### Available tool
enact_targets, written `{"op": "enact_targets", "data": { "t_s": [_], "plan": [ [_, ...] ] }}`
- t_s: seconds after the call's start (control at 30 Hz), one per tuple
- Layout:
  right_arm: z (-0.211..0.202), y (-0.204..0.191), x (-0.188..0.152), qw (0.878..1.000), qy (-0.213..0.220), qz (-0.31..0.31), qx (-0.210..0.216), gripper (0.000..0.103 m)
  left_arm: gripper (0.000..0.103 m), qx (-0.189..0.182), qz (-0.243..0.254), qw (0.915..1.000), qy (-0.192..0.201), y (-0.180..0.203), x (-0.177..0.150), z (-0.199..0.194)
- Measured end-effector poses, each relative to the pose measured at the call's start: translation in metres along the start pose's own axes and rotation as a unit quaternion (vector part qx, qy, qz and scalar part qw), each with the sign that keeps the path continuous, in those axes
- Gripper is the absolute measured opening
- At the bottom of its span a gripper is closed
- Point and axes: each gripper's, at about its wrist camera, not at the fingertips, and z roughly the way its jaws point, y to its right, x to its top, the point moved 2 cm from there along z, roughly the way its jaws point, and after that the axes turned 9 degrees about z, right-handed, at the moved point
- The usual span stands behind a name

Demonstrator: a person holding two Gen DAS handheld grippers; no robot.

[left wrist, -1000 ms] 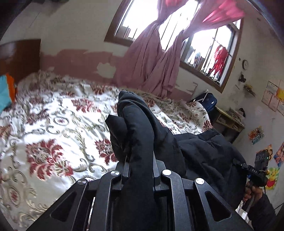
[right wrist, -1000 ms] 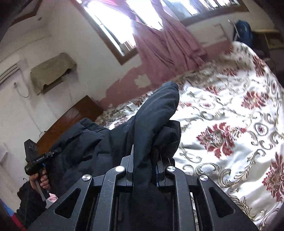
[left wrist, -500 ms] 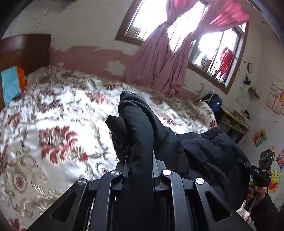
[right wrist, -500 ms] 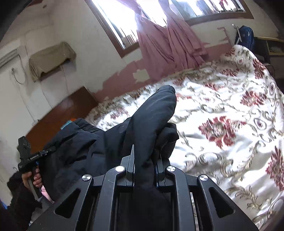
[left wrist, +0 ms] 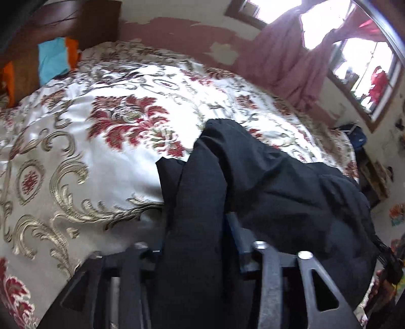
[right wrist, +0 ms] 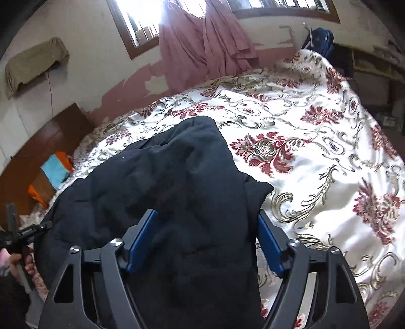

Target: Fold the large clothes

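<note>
**Both grippers opening over a black coat on the bed**

Lying in a heap on the floral bedspread (right wrist: 316,141): a large black coat (right wrist: 177,177), bulky and creased, spread between the two grippers near the bed's close edge.

Right wrist view: right gripper (right wrist: 206,240) angled down at the bed, jaws opening, blue pads (right wrist: 140,240) standing well apart. Between them still a thick fold of the coat, draped over the linkage and running up to a rounded peak; fabric close against both pads, but whether pressed cannot be told. Far left, left gripper (right wrist: 11,217) small and dark, gripped by a hand (right wrist: 24,263); jaws not readable from here.

Left wrist view: blurred. Left gripper (left wrist: 200,243) also tilted down, jaws opening, a strip of blue pad showing to the right of a coat fold that hangs between the fingers. Left finger hidden by cloth. Rest of the coat (left wrist: 291,182) sprawled to the right across the bedspread (left wrist: 83,141).

Behind: wooden headboard (left wrist: 83,20), pink curtains (right wrist: 202,45) at a bright window, a blue and orange bundle (left wrist: 54,58) by the headboard.
</note>
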Motion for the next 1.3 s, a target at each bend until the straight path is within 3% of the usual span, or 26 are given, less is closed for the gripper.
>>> {"op": "enact_targets", "data": {
  "t_s": [0.07,0.2,0.47,0.67,0.97,1.13,1.3],
  "plan": [
    [-0.004,-0.007,-0.002,0.999,0.002,-0.013,-0.03,0.081,0.082,0.018,0.001,0.9996,0.02,0.002,-0.003,-0.008],
    [-0.023,-0.024,-0.006,0.997,0.026,-0.04,-0.053,0.088,0.088,0.049,0.035,0.9964,0.06,0.022,-0.002,-0.036],
    [-0.076,-0.066,-0.023,0.994,0.078,-0.078,-0.019,0.101,0.094,0.047,0.101,0.9892,0.096,0.076,-0.014,-0.084],
    [-0.114,-0.087,-0.04,0.991,0.104,-0.079,0.036,0.101,0.101,0.045,0.119,0.9824,0.136,0.106,-0.03,-0.121],
    [-0.159,-0.1,-0.065,0.984,0.138,-0.092,0.061,0.101,0.103,0.045,0.147,0.9706,0.185,0.136,-0.058,-0.175],
    [-0.188,-0.11,-0.086,0.981,0.148,-0.096,0.08,0.101,0.103,0.066,0.151,0.972,0.167,0.147,-0.08,-0.199],
    [-0.218,-0.124,-0.113,0.974,0.165,-0.124,0.089,0.101,0.103,0.039,0.138,0.9723,0.185,0.147,-0.107,-0.234]
  ]
}}
